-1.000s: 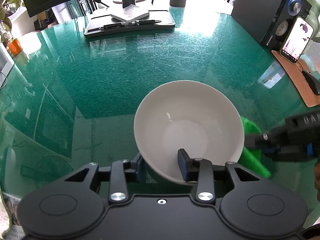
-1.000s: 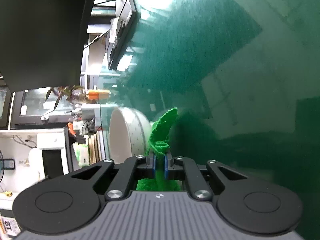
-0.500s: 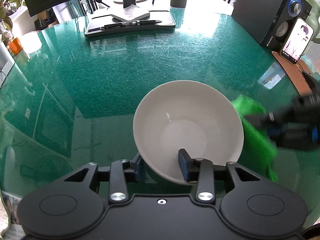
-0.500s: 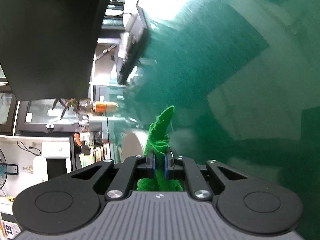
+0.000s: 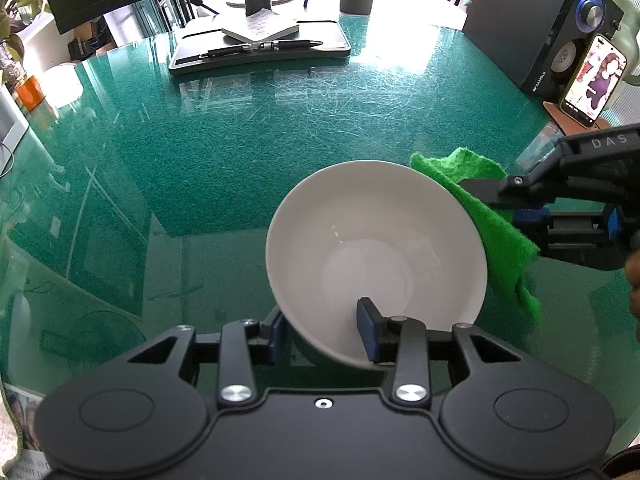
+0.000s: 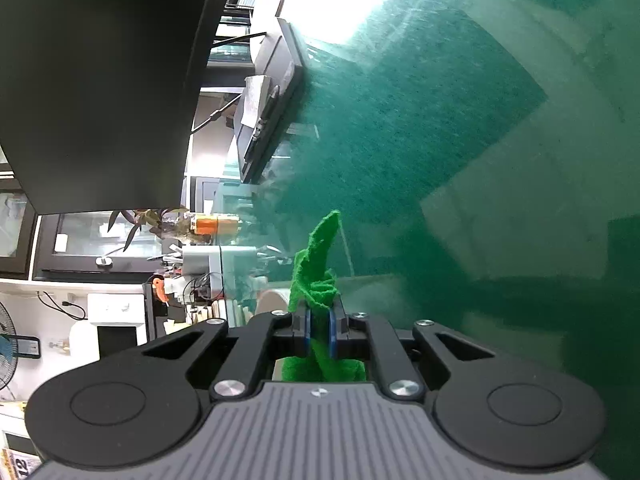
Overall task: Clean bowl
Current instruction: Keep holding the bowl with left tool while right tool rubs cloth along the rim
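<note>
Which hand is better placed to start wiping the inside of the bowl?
The right. The right gripper has its jaws shut on the green cloth, already beside the white bowl at its rim. The left gripper is occupied: its jaws clamp the bowl's near wall, holding it tilted.

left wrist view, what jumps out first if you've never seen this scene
A white bowl sits tilted at centre, its near rim pinched by the left hand-held gripper. Just right of it, a bright green cloth hangs against the bowl's outer edge, clamped in the right hand-held gripper. Both stand out against the scratched, glossy green table.
</note>
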A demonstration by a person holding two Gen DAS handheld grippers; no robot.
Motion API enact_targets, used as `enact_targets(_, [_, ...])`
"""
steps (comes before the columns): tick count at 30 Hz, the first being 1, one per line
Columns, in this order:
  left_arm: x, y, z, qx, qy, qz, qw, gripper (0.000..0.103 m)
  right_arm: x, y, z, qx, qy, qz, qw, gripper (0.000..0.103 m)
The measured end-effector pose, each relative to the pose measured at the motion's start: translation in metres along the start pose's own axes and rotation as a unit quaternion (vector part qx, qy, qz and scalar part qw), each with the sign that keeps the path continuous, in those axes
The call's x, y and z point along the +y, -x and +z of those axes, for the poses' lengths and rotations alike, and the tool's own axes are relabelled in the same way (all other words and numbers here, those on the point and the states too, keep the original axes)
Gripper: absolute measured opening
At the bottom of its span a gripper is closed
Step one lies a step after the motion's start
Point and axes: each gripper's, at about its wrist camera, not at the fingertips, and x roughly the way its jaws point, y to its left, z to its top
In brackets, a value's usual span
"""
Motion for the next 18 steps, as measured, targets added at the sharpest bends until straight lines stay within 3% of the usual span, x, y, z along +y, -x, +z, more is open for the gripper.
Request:
enact_targets(9, [-0.001, 0.0, 0.001, 0.001, -0.002, 0.0, 1.0, 0.037, -0.025, 0.009, -0.038, 0.055, -0.035, 0.003, 0.998, 0.01])
enact_targets(13, [0.0, 0.0, 0.001, 0.002, 0.0, 0.0, 1.0, 0.037, -0.02, 0.006, -0.026, 0.035, -0.026, -0.023, 0.999, 0.01])
enact_targets(18, [0.0, 0.0, 0.0, 0.001, -0.002, -0.002, 1.0, 0.037, -0.012, 0.0, -0.005, 0.013, -0.015, -0.018, 1.0, 0.01])
